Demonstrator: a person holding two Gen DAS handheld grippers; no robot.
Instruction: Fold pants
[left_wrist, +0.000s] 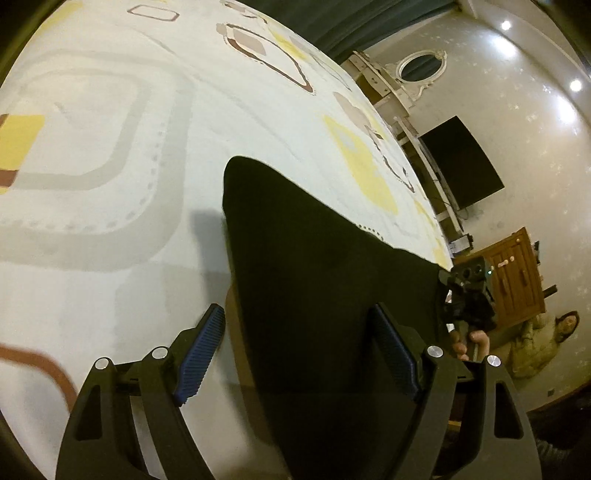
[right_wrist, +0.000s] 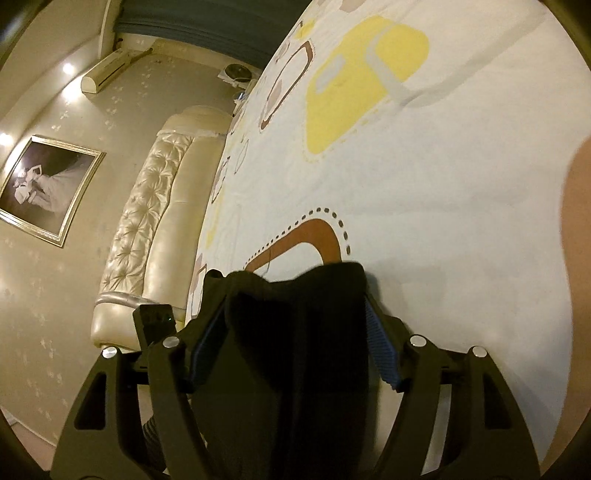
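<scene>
The black pants (left_wrist: 306, 266) lie on a pale patterned bedspread (left_wrist: 110, 147). In the left wrist view they run from between my fingers out to a pointed end on the bed. My left gripper (left_wrist: 299, 321) is open, its blue pads wide apart, with the fabric passing between them. The right gripper (left_wrist: 465, 295) shows at the far right edge of the pants, with a hand below it. In the right wrist view my right gripper (right_wrist: 291, 306) has a bunched fold of the pants (right_wrist: 295, 350) between its blue pads, which stand apart.
A tufted cream headboard (right_wrist: 147, 229) and a framed picture (right_wrist: 48, 188) stand left of the bed. A dark screen (left_wrist: 461, 162), a wooden cabinet (left_wrist: 517, 273) and a wall mirror (left_wrist: 421, 68) are beyond the bed's far edge. A skin-coloured blur (right_wrist: 576, 295) fills the right edge.
</scene>
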